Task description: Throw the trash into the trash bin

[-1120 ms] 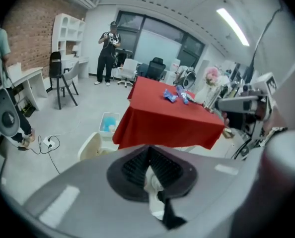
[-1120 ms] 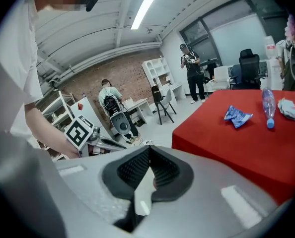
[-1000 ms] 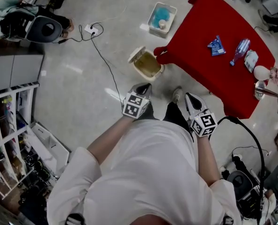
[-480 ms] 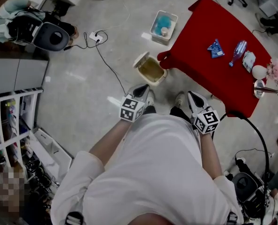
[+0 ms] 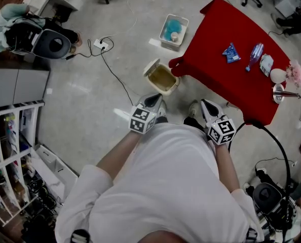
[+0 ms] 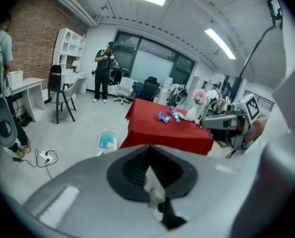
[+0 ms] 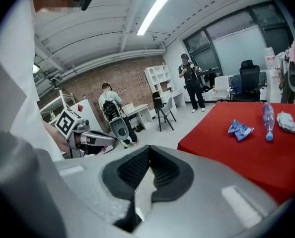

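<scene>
One trash bin [image 5: 160, 77], head view only

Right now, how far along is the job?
Nothing looks done: the crumpled blue wrapper and clear plastic bottle lie on the red table. Nothing in hand: left gripper and right gripper have jaws shut, empty. Remaining: carrying both to the open beige bin.

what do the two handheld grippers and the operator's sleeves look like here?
Both look alike: the left gripper and right gripper have pale grey shells tapering to pointed jaws lined with black ribbed pads. Each carries a white cube printed with black square markers. The person wears a white top; its sleeves end above the forearms.
</scene>
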Demonstrator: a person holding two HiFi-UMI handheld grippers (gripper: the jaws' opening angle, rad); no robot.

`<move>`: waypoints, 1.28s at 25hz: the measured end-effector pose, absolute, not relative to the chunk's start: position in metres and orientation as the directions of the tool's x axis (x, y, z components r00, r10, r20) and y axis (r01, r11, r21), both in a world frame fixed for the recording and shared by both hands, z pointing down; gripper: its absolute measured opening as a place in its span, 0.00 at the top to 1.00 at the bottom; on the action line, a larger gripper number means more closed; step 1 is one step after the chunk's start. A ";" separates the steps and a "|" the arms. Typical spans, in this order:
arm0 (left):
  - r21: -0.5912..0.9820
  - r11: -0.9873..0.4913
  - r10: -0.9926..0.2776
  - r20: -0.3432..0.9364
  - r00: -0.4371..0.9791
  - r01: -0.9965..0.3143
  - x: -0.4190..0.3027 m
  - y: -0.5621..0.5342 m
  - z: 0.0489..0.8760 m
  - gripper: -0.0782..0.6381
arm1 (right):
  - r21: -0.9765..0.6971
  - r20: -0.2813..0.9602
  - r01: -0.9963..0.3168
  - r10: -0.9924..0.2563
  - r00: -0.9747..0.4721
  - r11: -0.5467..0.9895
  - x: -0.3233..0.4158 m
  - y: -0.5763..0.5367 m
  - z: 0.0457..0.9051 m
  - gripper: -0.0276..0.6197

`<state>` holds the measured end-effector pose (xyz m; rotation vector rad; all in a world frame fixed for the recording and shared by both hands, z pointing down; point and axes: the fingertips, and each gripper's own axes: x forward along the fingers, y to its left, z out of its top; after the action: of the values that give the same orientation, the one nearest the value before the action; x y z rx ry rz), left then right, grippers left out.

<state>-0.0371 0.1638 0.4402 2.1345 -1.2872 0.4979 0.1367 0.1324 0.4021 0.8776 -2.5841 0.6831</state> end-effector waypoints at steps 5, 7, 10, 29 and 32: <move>0.291 -0.418 -0.643 0.575 0.507 -0.861 -0.043 0.166 0.434 0.89 | -0.320 0.441 -0.662 -0.512 -0.737 0.678 0.126 0.136 0.400 0.96; 0.287 -0.445 -0.633 0.569 0.525 -0.848 -0.043 0.163 0.431 0.89 | -0.315 0.438 -0.676 -0.529 -0.727 0.666 0.126 0.133 0.400 0.96; 0.288 -0.468 -0.624 0.562 0.543 -0.836 -0.048 0.160 0.425 0.88 | -0.306 0.438 -0.699 -0.557 -0.706 0.646 0.122 0.132 0.399 0.96; 0.302 -0.397 -0.675 0.543 0.499 -0.867 -0.063 0.129 0.409 0.89 | -0.283 0.460 -0.795 -0.651 -0.604 0.537 0.169 0.064 0.401 0.96; 0.301 -0.351 -0.699 0.545 0.462 -0.887 -0.061 0.125 0.405 0.89 | -0.296 0.477 -0.795 -0.639 -0.604 0.530 0.188 0.049 0.406 0.95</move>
<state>-0.0606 0.1248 0.4047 2.1528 -1.3153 0.4362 0.1881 0.0485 0.4057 1.1917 -2.4618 0.7099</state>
